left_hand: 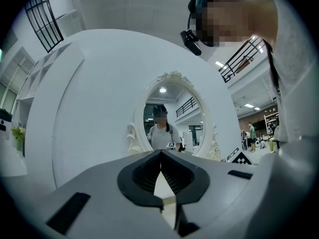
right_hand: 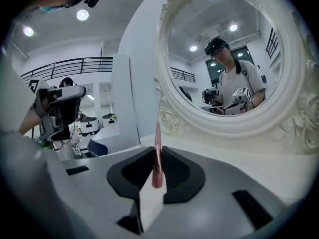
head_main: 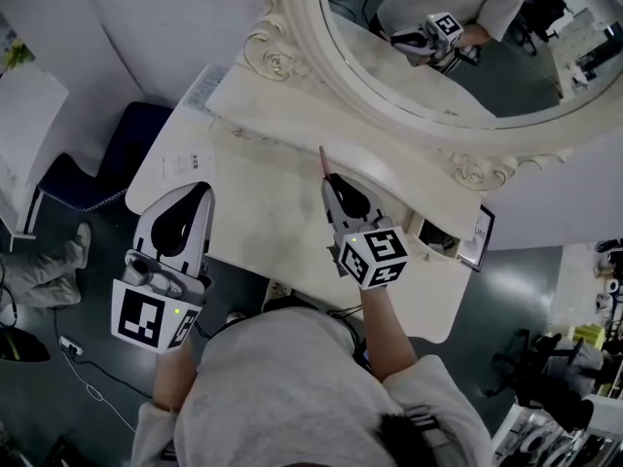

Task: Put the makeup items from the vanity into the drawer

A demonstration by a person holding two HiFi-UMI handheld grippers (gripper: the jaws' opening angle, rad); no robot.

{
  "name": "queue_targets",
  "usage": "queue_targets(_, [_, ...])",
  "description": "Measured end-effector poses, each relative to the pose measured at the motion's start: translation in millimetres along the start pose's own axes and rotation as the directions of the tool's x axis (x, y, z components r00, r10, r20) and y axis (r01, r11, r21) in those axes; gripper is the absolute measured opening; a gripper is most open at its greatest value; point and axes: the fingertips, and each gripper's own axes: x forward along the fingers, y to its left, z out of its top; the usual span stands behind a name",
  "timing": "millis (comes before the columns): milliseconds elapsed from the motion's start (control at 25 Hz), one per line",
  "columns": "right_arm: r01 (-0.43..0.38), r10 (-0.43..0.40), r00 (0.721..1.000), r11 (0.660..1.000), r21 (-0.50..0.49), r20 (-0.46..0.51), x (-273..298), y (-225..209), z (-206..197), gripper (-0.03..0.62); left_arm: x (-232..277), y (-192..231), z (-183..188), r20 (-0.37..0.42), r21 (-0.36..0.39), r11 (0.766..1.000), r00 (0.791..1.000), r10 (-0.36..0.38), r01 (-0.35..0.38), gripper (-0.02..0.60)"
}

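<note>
Your right claw (head_main: pixel 333 179) pinches the pink stick (head_main: pixel 322 159), long axis toward the far mirror (head_main: pixel 545 86); probable drawer (head_main: pixel 435 236) just right; left claw (head_main: pixel 202 189) pressed together.

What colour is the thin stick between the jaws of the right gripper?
The stick is dusty pink; the right gripper view shows it best.

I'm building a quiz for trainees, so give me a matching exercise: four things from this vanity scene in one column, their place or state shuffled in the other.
Things:
1. slim pink makeup pencil
2. left gripper
3. dark blue chair
4. oval mirror in ornate cream frame

Place or state:
A. jaws together, nothing between them
B. on the floor past the left end of the white vanity
C. clamped in the jaws of the right gripper
D. reflects the person

Pairs: 1-C, 2-A, 3-B, 4-D
</note>
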Motion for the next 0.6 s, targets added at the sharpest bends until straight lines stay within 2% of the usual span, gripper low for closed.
queue_targets(600, [0.084,-0.087,0.985,0.996,0.029,0.150,-78.9,-23.9,26.8,0.054,19.6,-54.1,4.9,0.019,-0.001,0.992,0.992,-0.126,0.126,0.015])
